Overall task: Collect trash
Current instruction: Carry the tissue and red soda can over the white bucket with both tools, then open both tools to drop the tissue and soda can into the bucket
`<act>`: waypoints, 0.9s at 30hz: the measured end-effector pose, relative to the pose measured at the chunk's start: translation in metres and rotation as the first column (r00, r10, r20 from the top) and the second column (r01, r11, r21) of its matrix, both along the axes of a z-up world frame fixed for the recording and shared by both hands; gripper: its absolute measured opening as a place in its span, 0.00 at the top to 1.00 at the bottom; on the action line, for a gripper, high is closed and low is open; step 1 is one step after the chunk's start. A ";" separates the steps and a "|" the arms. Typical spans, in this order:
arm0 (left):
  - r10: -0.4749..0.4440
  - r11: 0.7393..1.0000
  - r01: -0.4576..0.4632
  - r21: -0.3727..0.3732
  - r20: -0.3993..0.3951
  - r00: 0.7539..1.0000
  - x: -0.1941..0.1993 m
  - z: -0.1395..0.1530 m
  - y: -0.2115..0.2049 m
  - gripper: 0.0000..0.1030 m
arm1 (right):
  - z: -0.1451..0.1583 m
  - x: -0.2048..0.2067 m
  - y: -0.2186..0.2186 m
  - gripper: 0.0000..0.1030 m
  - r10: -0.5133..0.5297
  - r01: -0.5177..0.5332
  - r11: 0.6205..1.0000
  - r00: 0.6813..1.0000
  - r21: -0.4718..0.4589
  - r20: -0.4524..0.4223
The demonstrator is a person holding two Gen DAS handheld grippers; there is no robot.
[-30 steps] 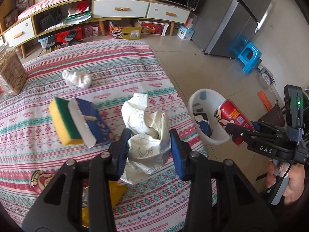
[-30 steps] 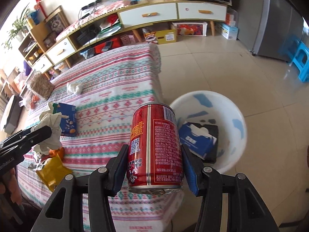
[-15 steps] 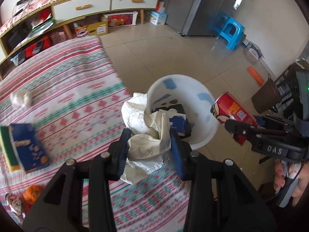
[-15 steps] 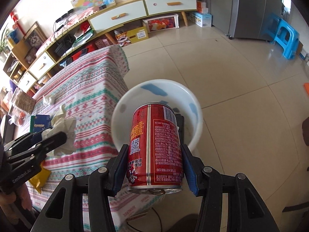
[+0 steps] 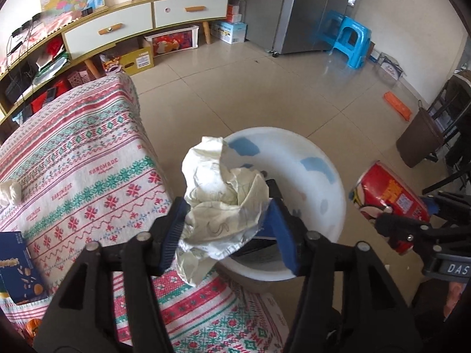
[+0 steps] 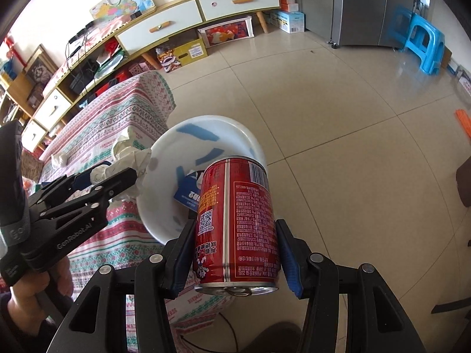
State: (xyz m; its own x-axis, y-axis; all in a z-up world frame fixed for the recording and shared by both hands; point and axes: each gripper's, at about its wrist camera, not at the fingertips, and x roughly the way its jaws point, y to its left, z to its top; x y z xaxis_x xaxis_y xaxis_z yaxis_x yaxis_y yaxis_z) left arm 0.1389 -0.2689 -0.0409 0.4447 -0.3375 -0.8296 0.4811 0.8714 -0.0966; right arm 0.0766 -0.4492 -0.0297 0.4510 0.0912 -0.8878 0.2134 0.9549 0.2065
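A crumpled sheet of white paper (image 5: pixel 223 206) sits between the jaws of my left gripper (image 5: pixel 226 197), over the near-left rim of the white bin (image 5: pixel 332 194). The jaws are opening and stand wider than the paper, which rests loosely between the pads. My right gripper (image 6: pixel 235 226) is shut on a red drink can (image 6: pixel 235 223), held upright beside the bin (image 6: pixel 253 144) on its right side. The can (image 5: pixel 388 203) also shows in the left wrist view. A blue carton (image 6: pixel 188 194) lies inside the bin.
The bin stands on the tiled floor against the table with the patterned cloth (image 5: pixel 88 176). On the cloth lie a blue box (image 5: pixel 17 267) and a white wad (image 5: pixel 10 191). A brown pail (image 5: pixel 418 138), a blue stool (image 5: pixel 350 41) and an orange item (image 5: pixel 397 106) are on the floor.
Both grippers moved from above the table to the bin. The left jaws have spread apart around the paper. The right grip on the can is unchanged.
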 end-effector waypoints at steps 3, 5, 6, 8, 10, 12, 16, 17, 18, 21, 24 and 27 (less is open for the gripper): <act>0.027 0.999 -0.027 0.017 0.009 1.000 -0.001 0.004 0.006 0.26 | -0.001 0.001 0.002 0.48 -0.002 0.002 1.000 1.000 0.000 -0.002; 0.047 0.999 -0.047 0.026 0.030 0.998 -0.005 0.011 0.012 0.21 | -0.001 0.001 0.003 0.48 0.001 -0.001 1.000 1.000 -0.002 -0.006; 0.057 0.998 -0.058 0.032 0.038 0.998 -0.008 0.014 0.016 0.19 | -0.002 0.002 0.004 0.48 0.002 -0.002 1.000 1.000 -0.001 -0.010; 0.075 0.996 -0.077 0.034 0.044 0.996 -0.010 0.015 0.024 0.18 | -0.004 0.006 0.005 0.48 0.000 0.000 1.000 1.000 0.000 -0.016; 0.090 0.995 -0.091 0.034 0.040 0.995 -0.011 0.016 0.034 0.18 | -0.005 0.010 0.007 0.48 -0.003 0.003 1.000 1.000 0.000 -0.024; 0.106 0.993 -0.107 0.042 0.034 0.994 -0.013 0.017 0.044 0.18 | -0.007 0.014 0.010 0.48 -0.003 0.003 1.000 1.000 -0.003 -0.031; 0.130 0.990 -0.132 0.053 0.036 0.991 -0.018 0.022 0.070 0.18 | -0.010 0.021 0.019 0.48 0.000 0.000 1.000 0.999 -0.012 -0.043; 0.136 0.989 -0.138 0.056 0.037 0.990 -0.019 0.024 0.077 0.18 | -0.011 0.024 0.021 0.48 0.001 -0.002 1.000 0.999 -0.014 -0.048; 0.142 0.988 -0.144 0.060 0.036 0.989 -0.020 0.025 0.083 0.18 | -0.013 0.026 0.024 0.48 0.003 -0.004 1.000 0.999 -0.016 -0.053; 0.157 0.984 -0.159 0.076 0.034 0.987 -0.024 0.029 0.103 0.18 | -0.016 0.033 0.031 0.48 0.002 -0.004 1.000 0.998 -0.030 -0.066; 0.171 0.981 -0.174 0.084 0.043 0.984 -0.028 0.035 0.122 0.17 | -0.020 0.041 0.038 0.48 -0.002 -0.002 0.999 0.997 -0.051 -0.081; 0.189 0.978 -0.192 0.084 0.050 0.981 -0.033 0.042 0.141 0.17 | -0.024 0.048 0.046 0.48 0.001 -0.009 0.996 0.996 -0.083 -0.094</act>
